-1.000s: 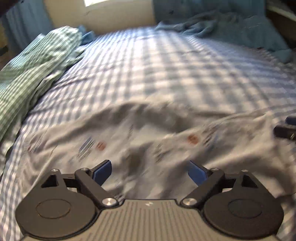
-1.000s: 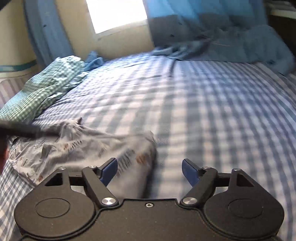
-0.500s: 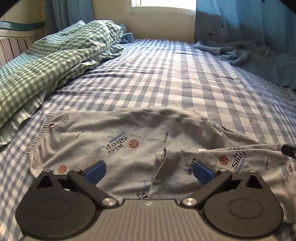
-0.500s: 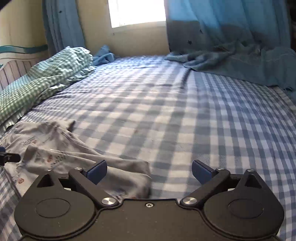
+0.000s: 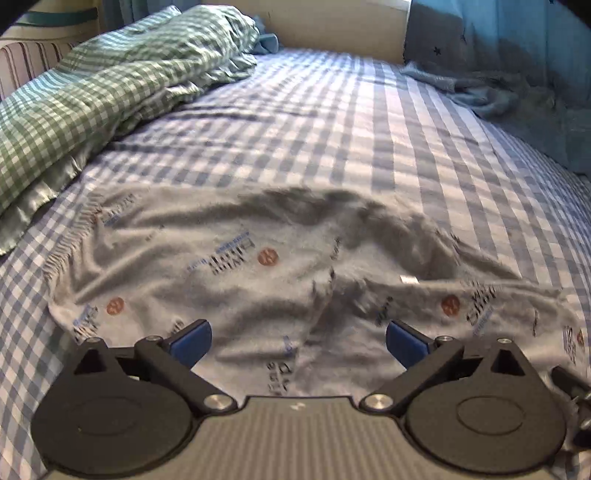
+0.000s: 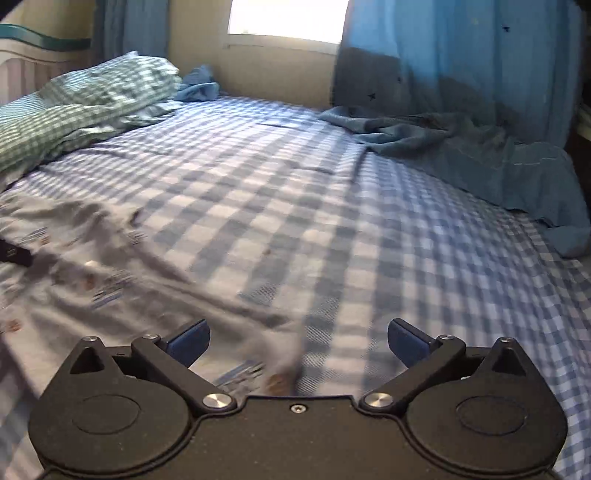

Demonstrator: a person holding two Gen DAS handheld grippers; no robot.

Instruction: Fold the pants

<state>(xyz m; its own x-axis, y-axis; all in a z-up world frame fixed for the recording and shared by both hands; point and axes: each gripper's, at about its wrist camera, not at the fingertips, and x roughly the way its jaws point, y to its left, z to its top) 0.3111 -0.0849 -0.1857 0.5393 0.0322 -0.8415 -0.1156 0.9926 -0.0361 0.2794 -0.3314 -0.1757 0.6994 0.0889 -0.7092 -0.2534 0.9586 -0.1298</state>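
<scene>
Grey printed pants [image 5: 258, 266] lie spread and wrinkled on the blue checked bed sheet [image 5: 369, 129], waistband at the left. My left gripper [image 5: 299, 341] is open and empty, just above the pants' near edge. In the right wrist view the pants [image 6: 110, 288] lie at the lower left, with one leg end reaching under my right gripper [image 6: 299, 341], which is open and empty. Part of the right gripper [image 5: 572, 387] shows at the left wrist view's right edge, and the left gripper's tip [image 6: 14, 254] at the right wrist view's left edge.
A green checked duvet [image 5: 92, 92] is heaped along the bed's left side. Rumpled blue fabric [image 6: 461, 147] and a blue curtain [image 6: 461, 55] lie at the far right. A window [image 6: 288, 18] and wall stand at the bed's far end.
Both grippers have moved lower and closer to the pants. The pants lie flatter and more spread, with the leg end now stretched under the right gripper. Both stay open.
</scene>
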